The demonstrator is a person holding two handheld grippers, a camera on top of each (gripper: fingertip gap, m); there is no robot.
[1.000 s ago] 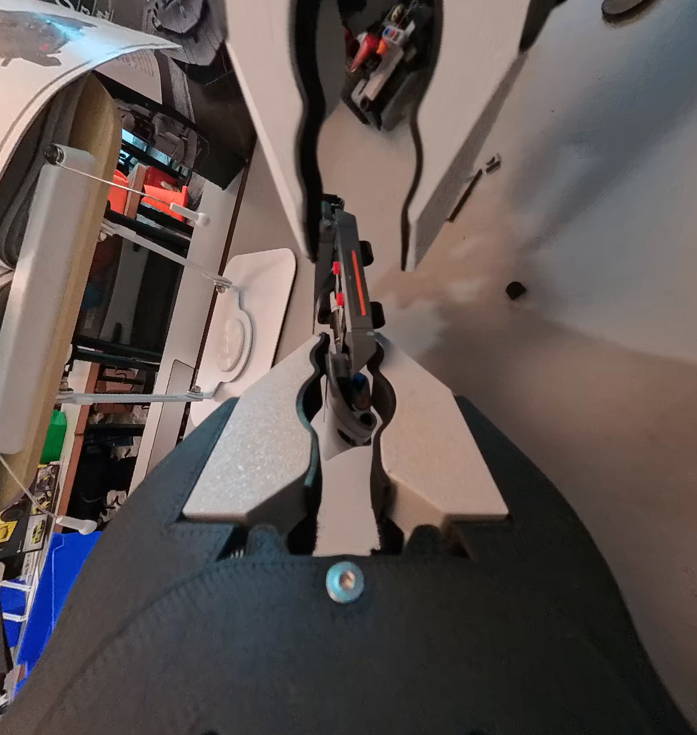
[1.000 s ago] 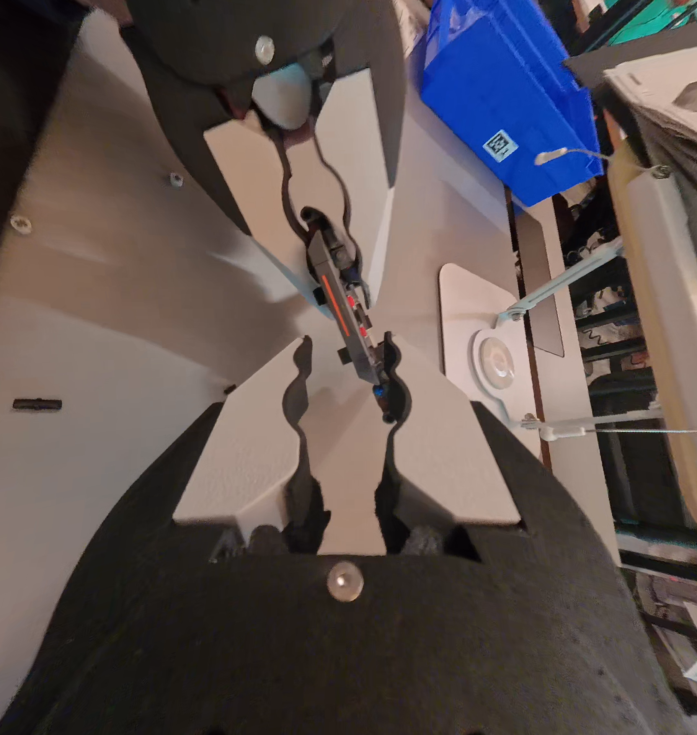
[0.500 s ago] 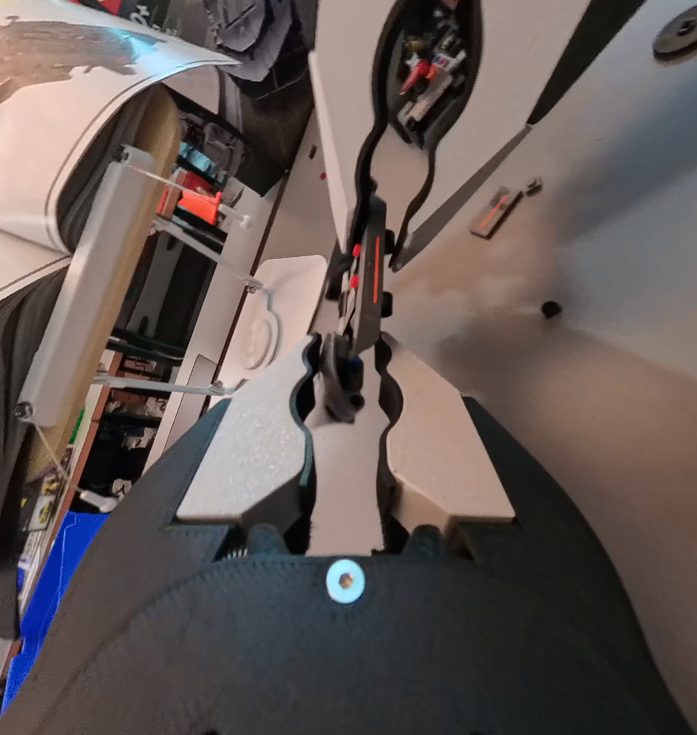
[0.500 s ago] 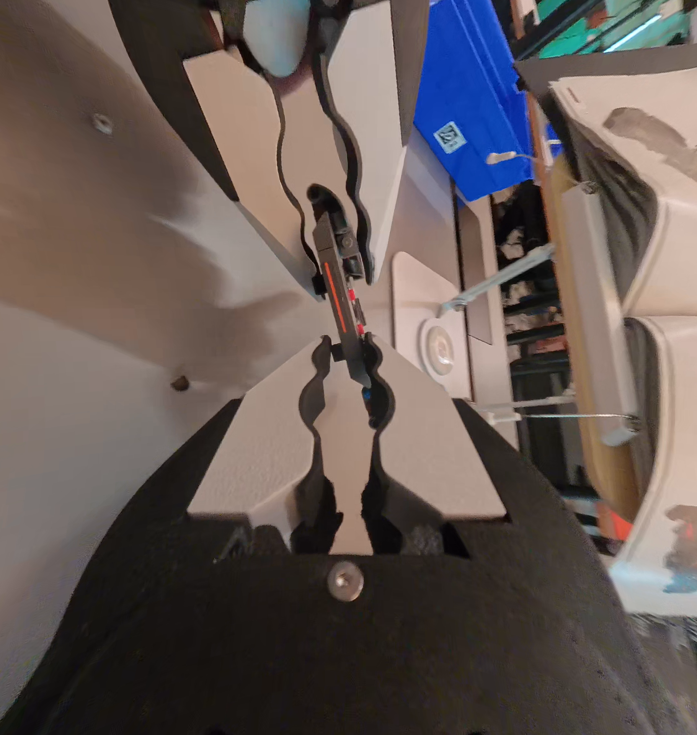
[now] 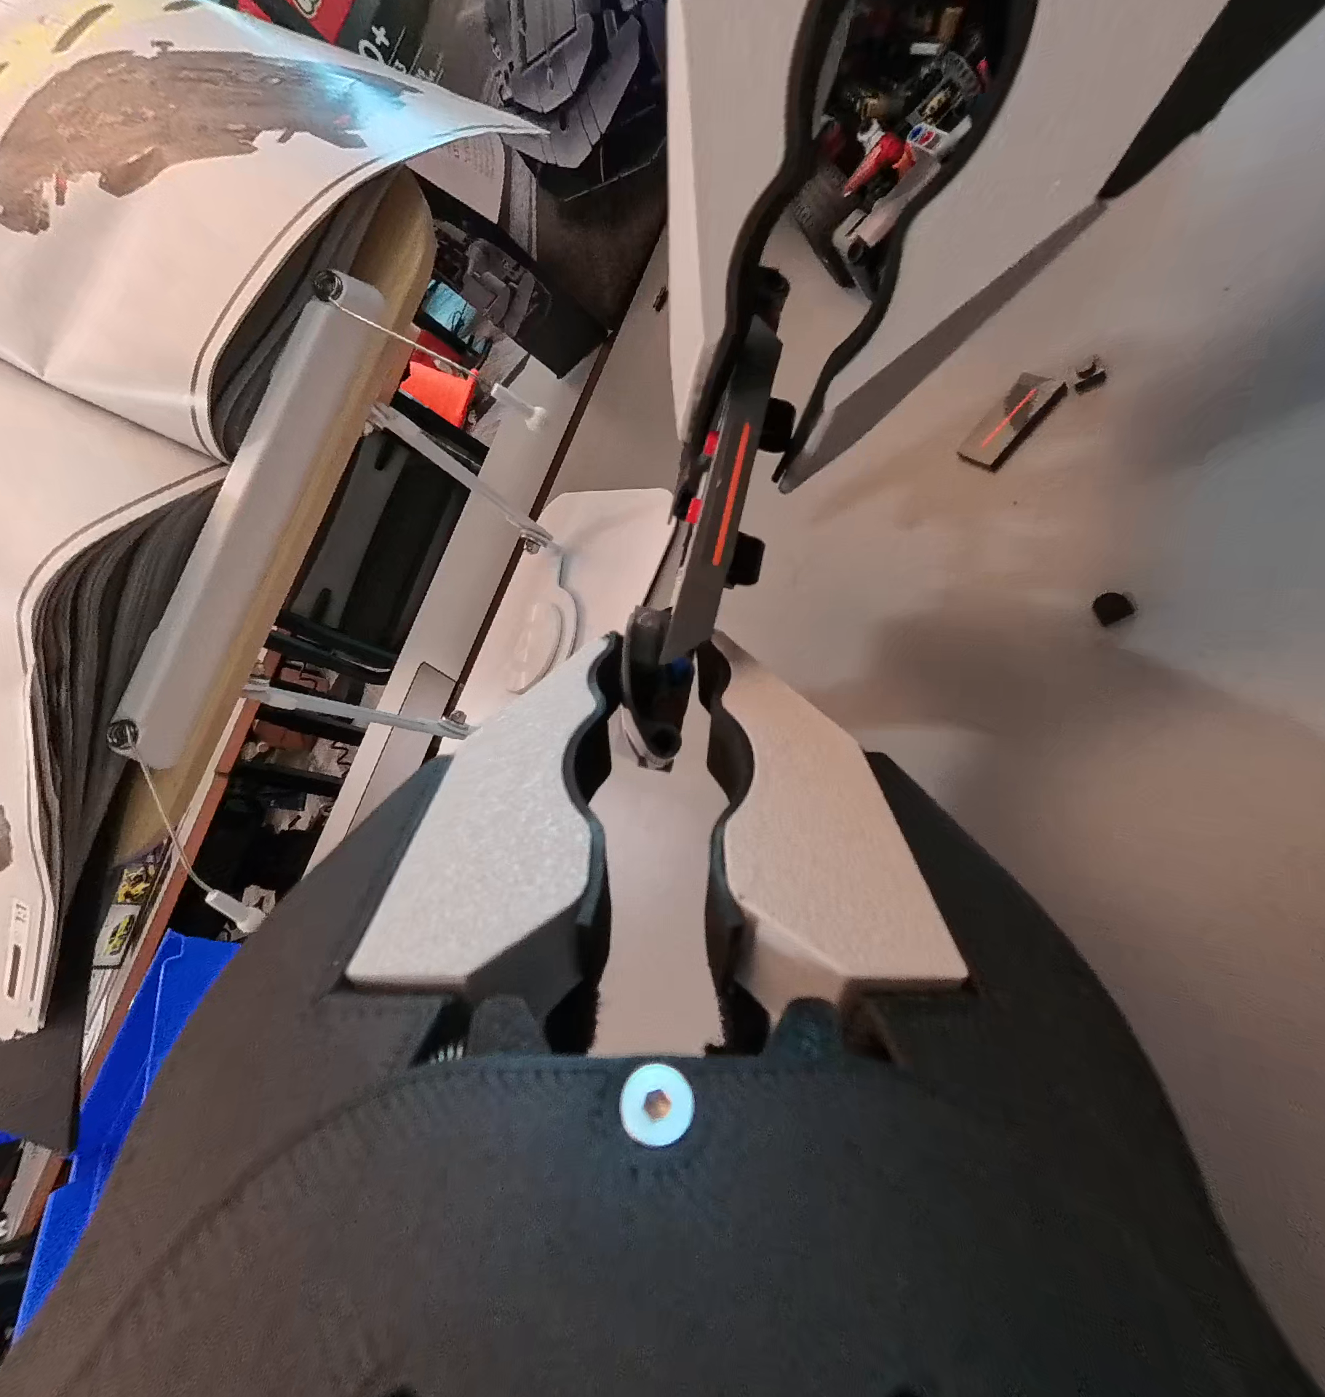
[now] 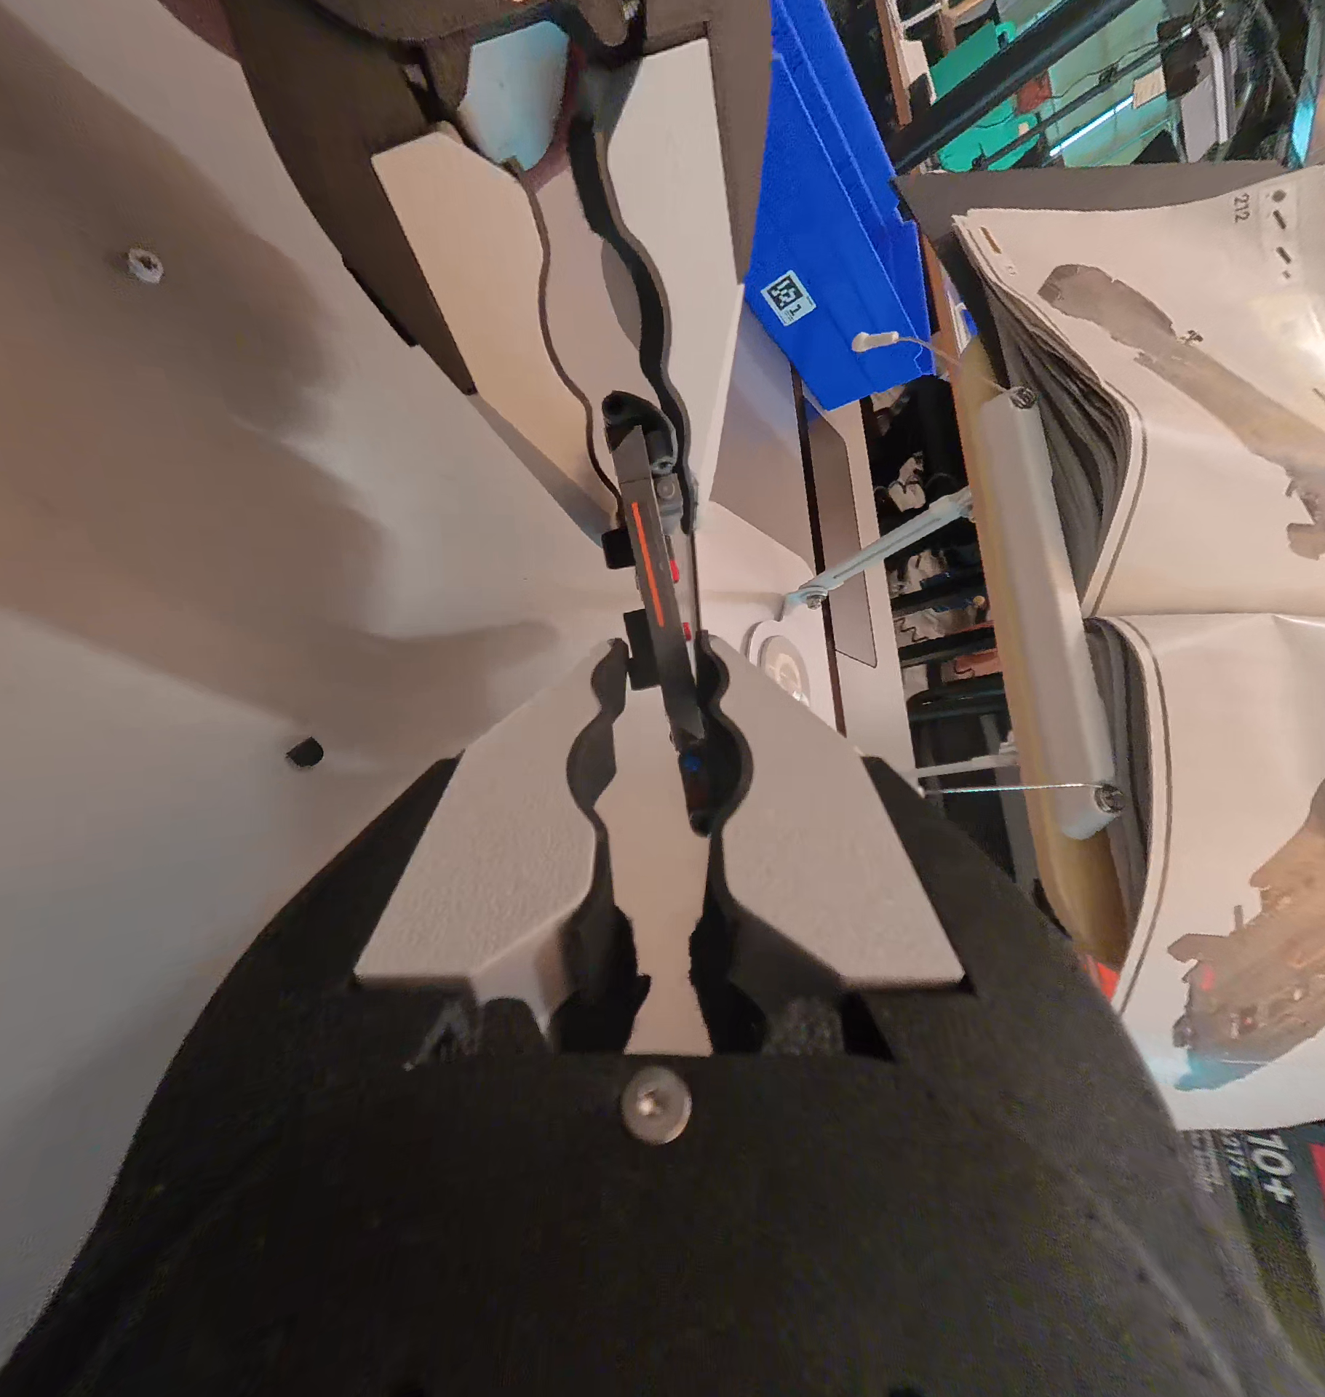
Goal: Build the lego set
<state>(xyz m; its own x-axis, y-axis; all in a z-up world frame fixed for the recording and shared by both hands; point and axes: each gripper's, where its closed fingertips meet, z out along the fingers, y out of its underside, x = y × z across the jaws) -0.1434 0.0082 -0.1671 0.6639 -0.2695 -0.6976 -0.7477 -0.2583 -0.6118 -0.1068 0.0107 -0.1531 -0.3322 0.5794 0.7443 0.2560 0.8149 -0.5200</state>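
Note:
A long dark lego assembly with an orange stripe [image 5: 727, 514] is held in the air between my two grippers, which face each other. My left gripper [image 5: 659, 650] is shut on its near rounded end. My right gripper [image 6: 661, 650] is shut on the other end [image 6: 663, 605], with the piece pressed against its right finger. Each gripper also shows in the other's view, the right one [image 5: 742, 461] at the top and the left one [image 6: 648, 521] at the top. Black pins stick out of the assembly's side.
A small dark plate with an orange stripe [image 5: 1011, 423] and a small black piece [image 5: 1113, 607] lie on the white table [image 5: 1097, 756]. A partly built model [image 5: 893, 151] stands behind. An open instruction booklet [image 6: 1173, 453] sits on a stand, beside a blue bin [image 6: 818, 227]. There is about 4 centimetres between the tips of the two grippers.
My right gripper's jaws have narrowed from open to shut around the far end of the assembly. Both grippers have drawn closer and tilted. The left has kept its hold.

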